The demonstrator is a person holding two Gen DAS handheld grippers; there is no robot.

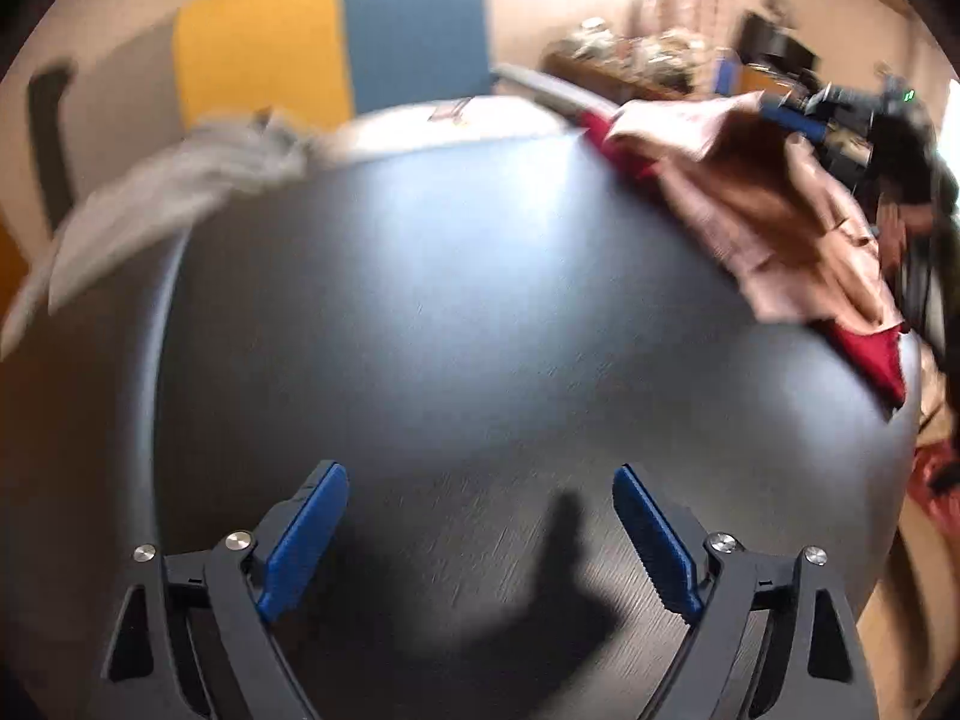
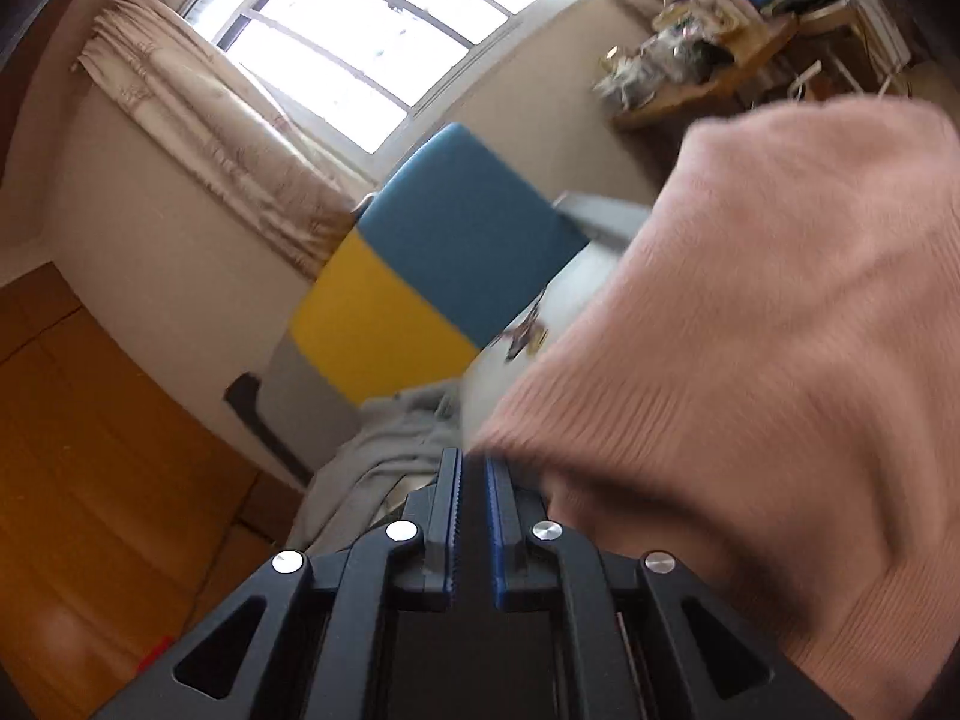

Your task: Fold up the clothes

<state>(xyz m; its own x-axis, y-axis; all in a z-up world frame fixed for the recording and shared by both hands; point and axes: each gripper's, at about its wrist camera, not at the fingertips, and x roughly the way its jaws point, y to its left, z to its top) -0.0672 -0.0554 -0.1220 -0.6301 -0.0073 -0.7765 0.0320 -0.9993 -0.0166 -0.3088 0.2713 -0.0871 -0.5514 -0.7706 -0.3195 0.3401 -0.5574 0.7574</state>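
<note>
A pink ribbed garment (image 2: 750, 330) fills the right half of the right wrist view, and my right gripper (image 2: 473, 456) is shut on its edge. In the left wrist view the same pink garment (image 1: 756, 198) hangs lifted at the table's far right, pinched at a corner by the right gripper (image 1: 792, 114). Its lower part drapes over a red garment (image 1: 870, 354). My left gripper (image 1: 480, 471) stands open over the bare dark table (image 1: 450, 300) with nothing between its blue pads.
A crumpled grey garment (image 1: 180, 180) lies at the table's far left edge. Behind the table stands a yellow and blue chair back (image 1: 336, 36). A cluttered wooden shelf (image 1: 630, 54) runs along the far wall, under a curtained window (image 2: 360, 30).
</note>
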